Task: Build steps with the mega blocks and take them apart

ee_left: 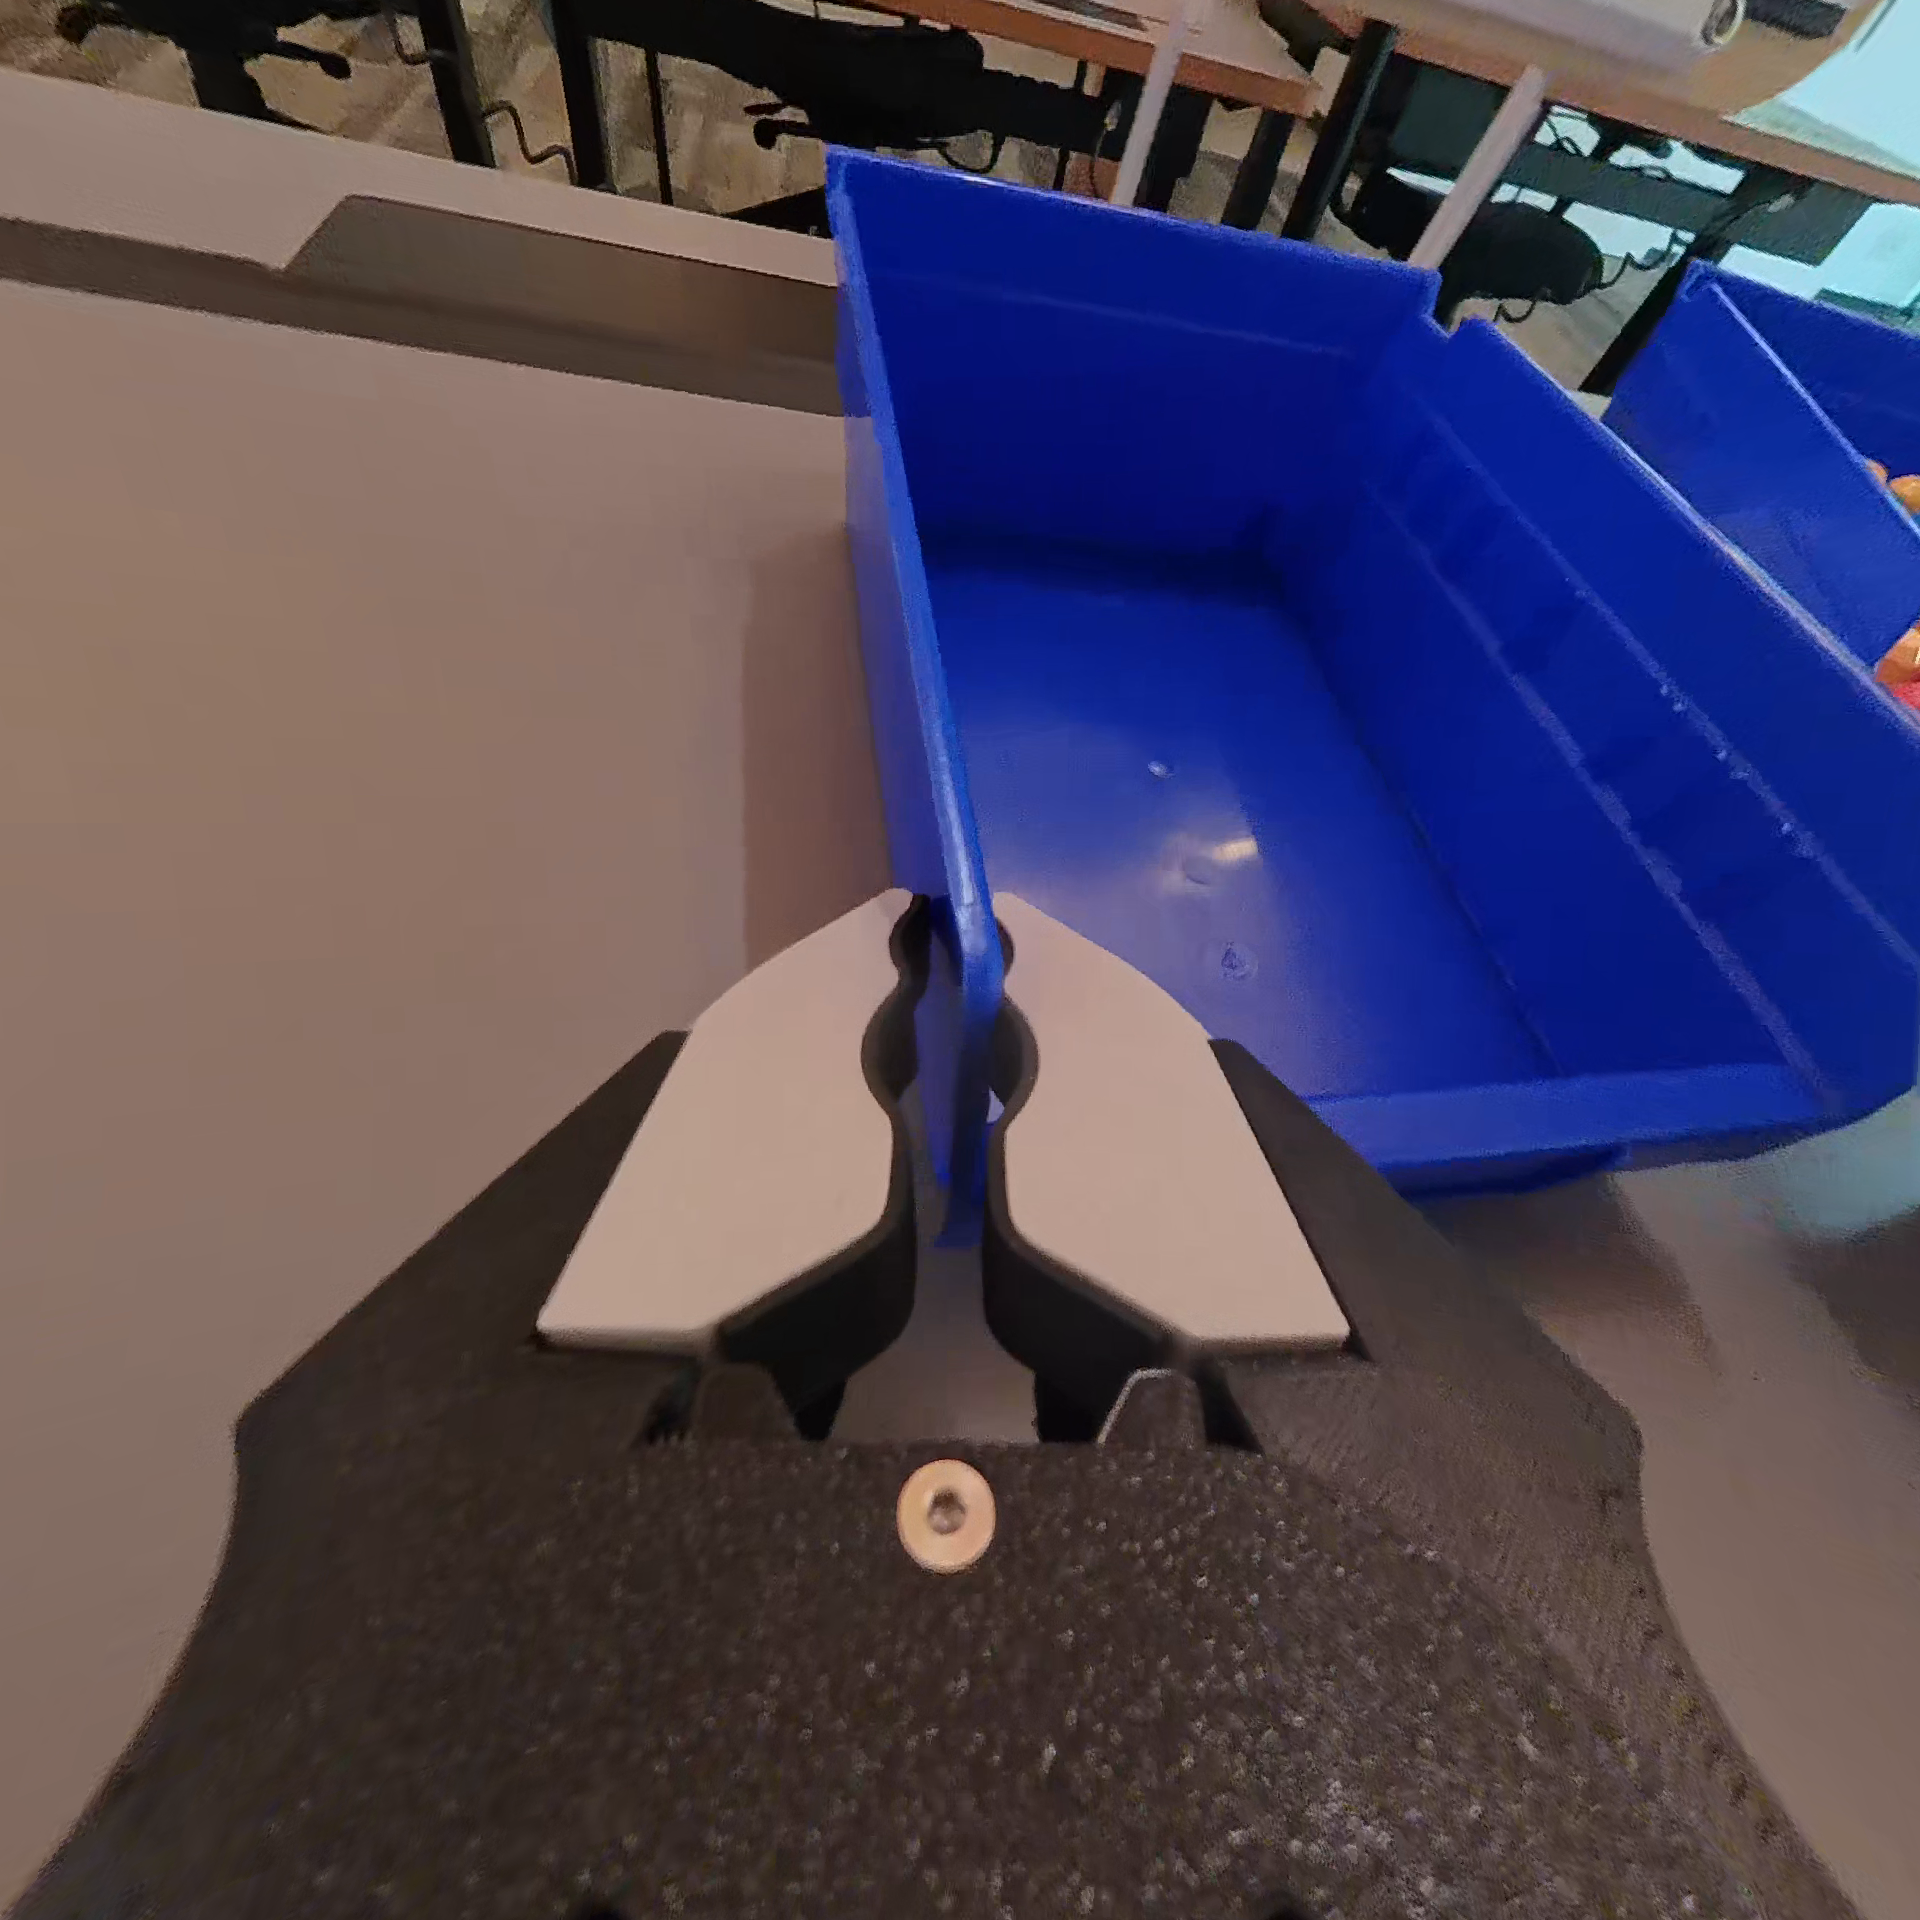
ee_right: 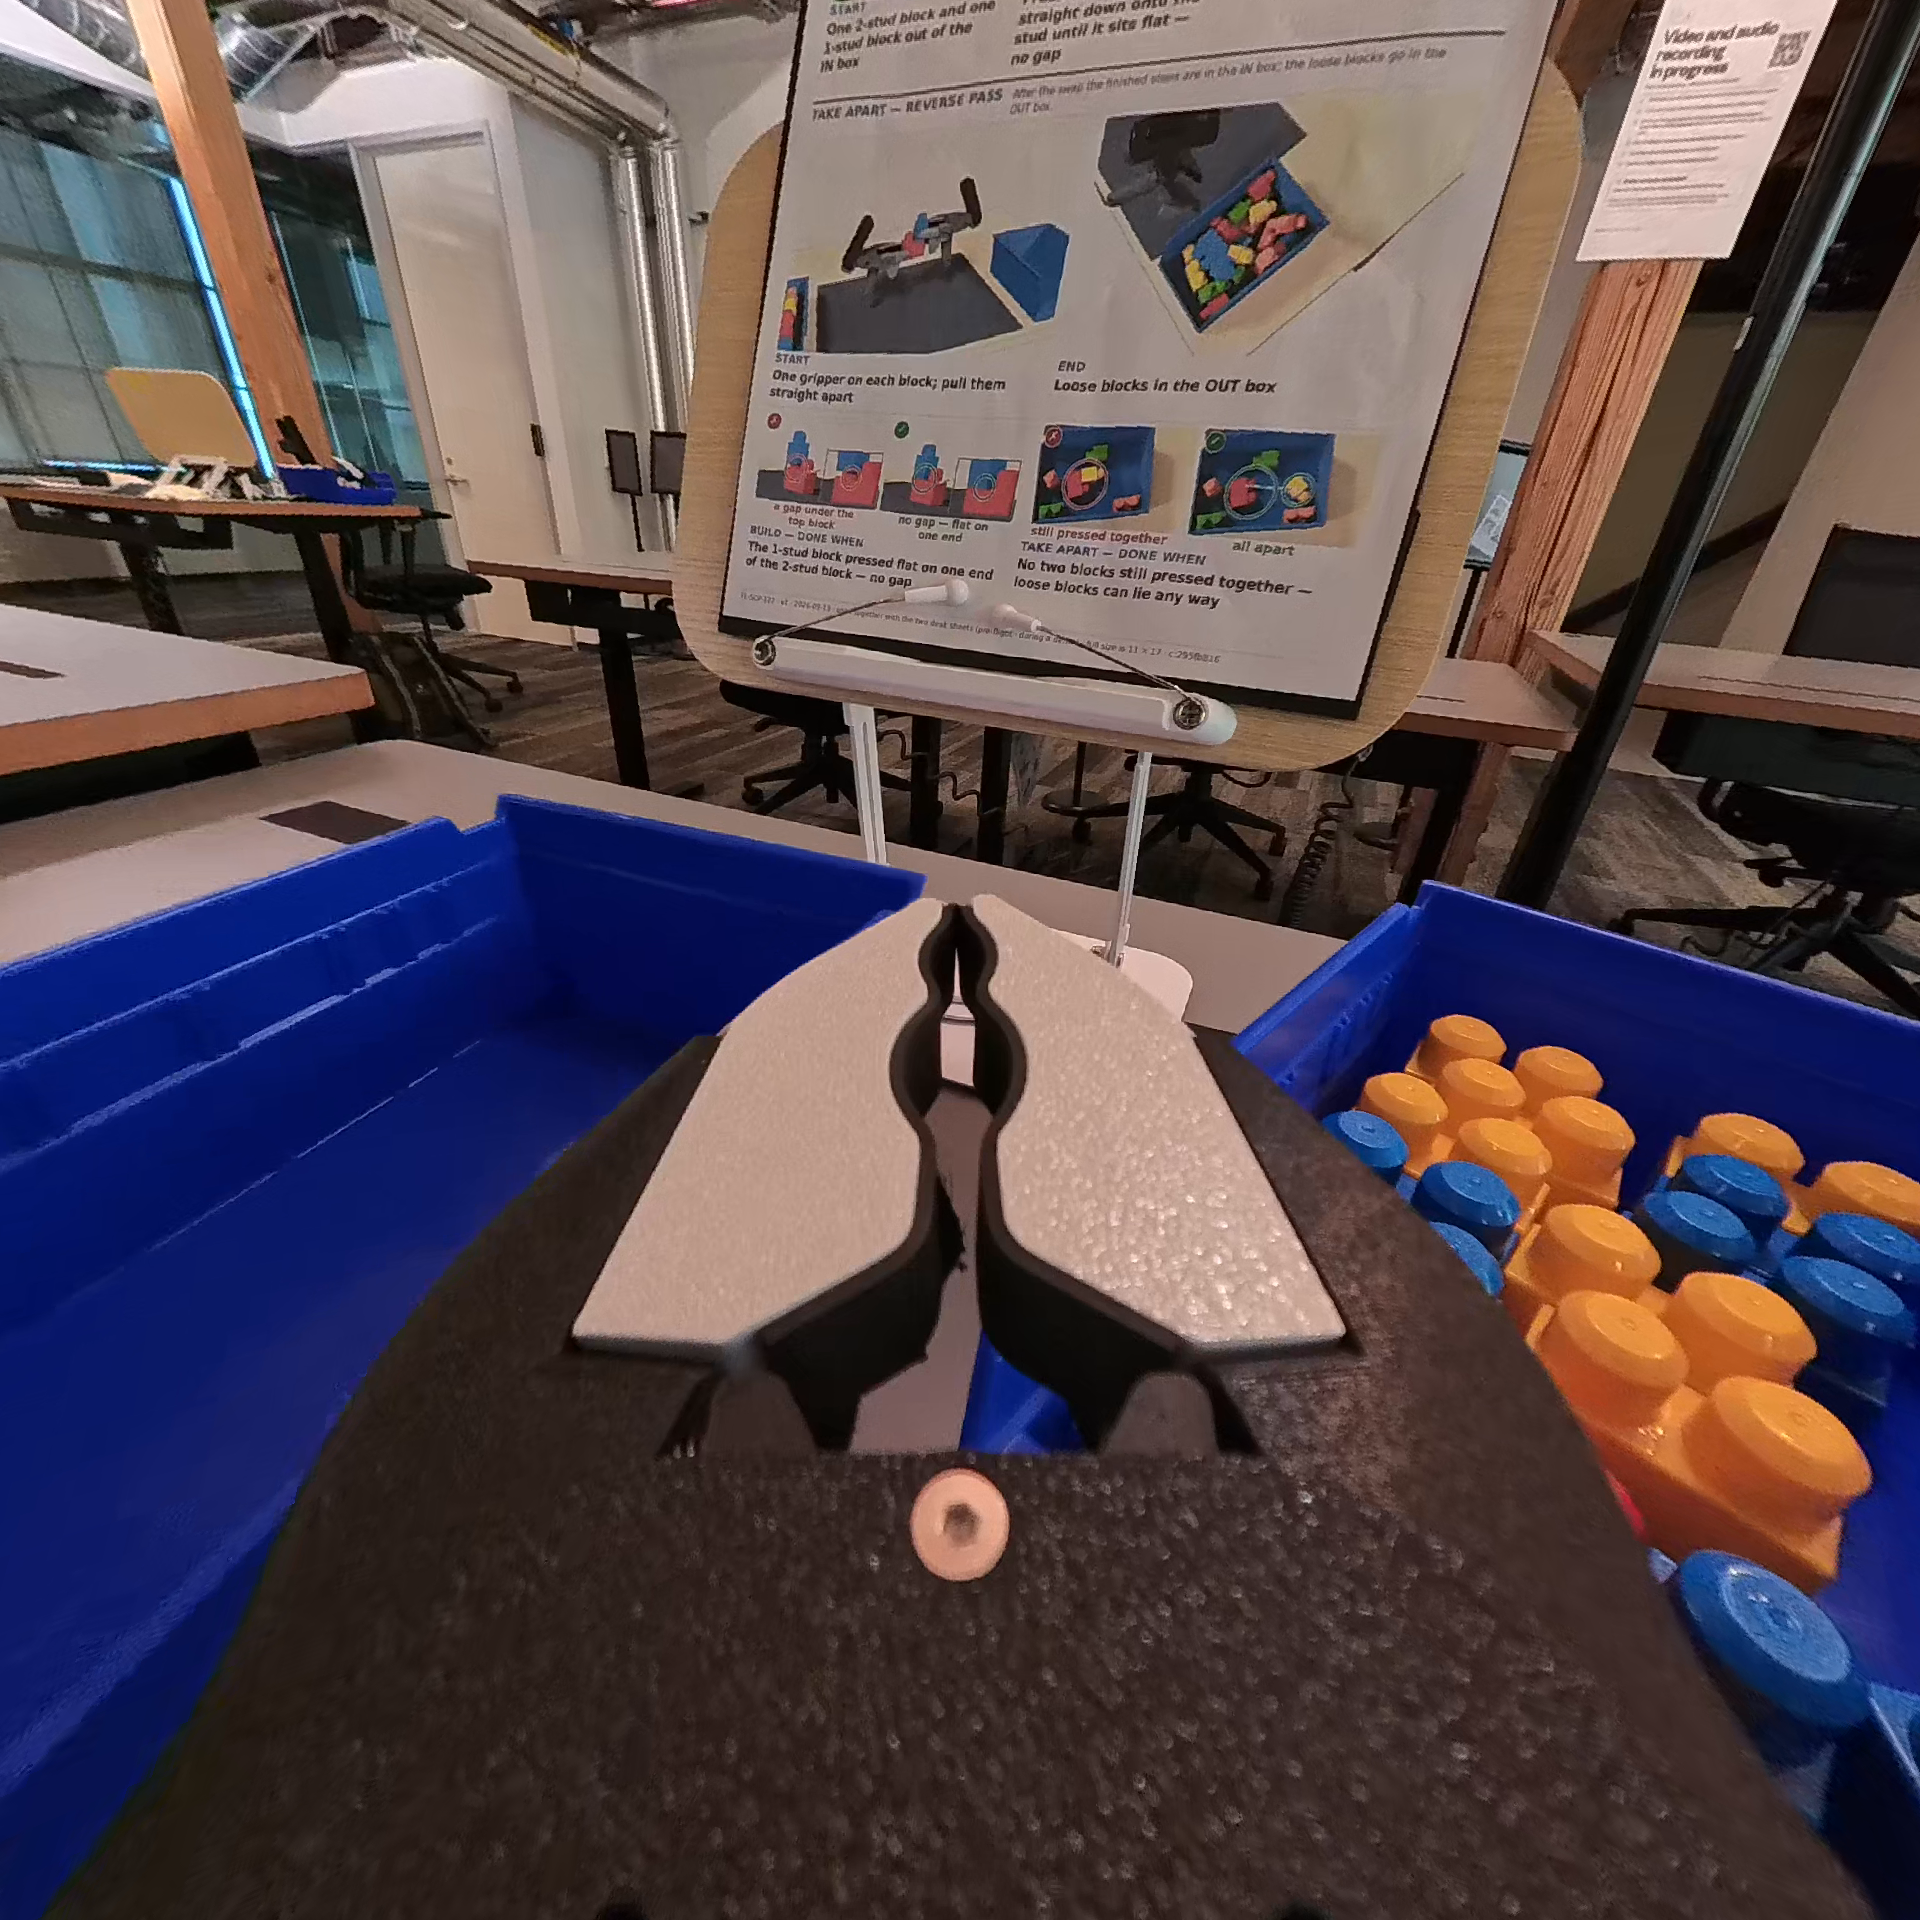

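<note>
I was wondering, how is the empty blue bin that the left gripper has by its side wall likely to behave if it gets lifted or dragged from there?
The empty blue bin probably weighs little, since nothing lies inside. Held by one wall only, in the left gripper, it would likely tilt and hang toward its far side. Its glossy plastic looks slippery, so it should slide easily on the table and might slip in the grip.

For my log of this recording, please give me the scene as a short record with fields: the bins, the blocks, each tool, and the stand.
empty bin: blue bin, nothing inside, on the grey table
left tool: left tool shut on the empty bin's near side wall
filled bin: second blue bin, to the right of the empty one
blocks: orange blocks and blue blocks lie in the filled bin
right tool: right tool shut, holds nothing, above the gap between the bins
stand: instruction board behind the bins
</note>
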Tool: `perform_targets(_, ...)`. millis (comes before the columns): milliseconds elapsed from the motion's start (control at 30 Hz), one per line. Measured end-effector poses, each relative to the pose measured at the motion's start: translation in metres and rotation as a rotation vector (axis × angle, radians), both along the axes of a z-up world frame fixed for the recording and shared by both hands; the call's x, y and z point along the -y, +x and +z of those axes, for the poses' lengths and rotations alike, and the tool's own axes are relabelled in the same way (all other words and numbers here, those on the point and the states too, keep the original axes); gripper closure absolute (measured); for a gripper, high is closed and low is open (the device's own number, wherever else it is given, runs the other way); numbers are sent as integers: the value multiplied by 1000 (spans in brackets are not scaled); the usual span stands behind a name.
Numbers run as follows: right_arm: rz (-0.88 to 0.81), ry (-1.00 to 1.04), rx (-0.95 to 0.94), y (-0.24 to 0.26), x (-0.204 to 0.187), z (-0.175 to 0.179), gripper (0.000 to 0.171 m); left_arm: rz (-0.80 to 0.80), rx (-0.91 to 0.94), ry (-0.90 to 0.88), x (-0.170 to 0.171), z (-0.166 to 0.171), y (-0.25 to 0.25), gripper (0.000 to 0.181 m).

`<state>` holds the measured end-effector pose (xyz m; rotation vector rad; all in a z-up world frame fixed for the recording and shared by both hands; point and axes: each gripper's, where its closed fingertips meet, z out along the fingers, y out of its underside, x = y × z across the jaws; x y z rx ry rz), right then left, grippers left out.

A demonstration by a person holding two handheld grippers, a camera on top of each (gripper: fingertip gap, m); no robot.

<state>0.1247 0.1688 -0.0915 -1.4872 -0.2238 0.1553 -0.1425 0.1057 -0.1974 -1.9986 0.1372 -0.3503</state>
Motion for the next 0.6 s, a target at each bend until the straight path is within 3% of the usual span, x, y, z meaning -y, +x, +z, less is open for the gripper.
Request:
perform_targets(367, 6, 0, 26, -5, 1, -1, 171, -87, 12, 29, -8, 1, 24, 169)
perform_targets(500, -22, 20, 66, 2, 5, 12, 171, -136, 92, 57, -6, 17, 24, 146)
perform_targets(600, -113, 32, 126, 29, 12, 33, 167, -141, 89, 129, -6, 39, 17, 139)
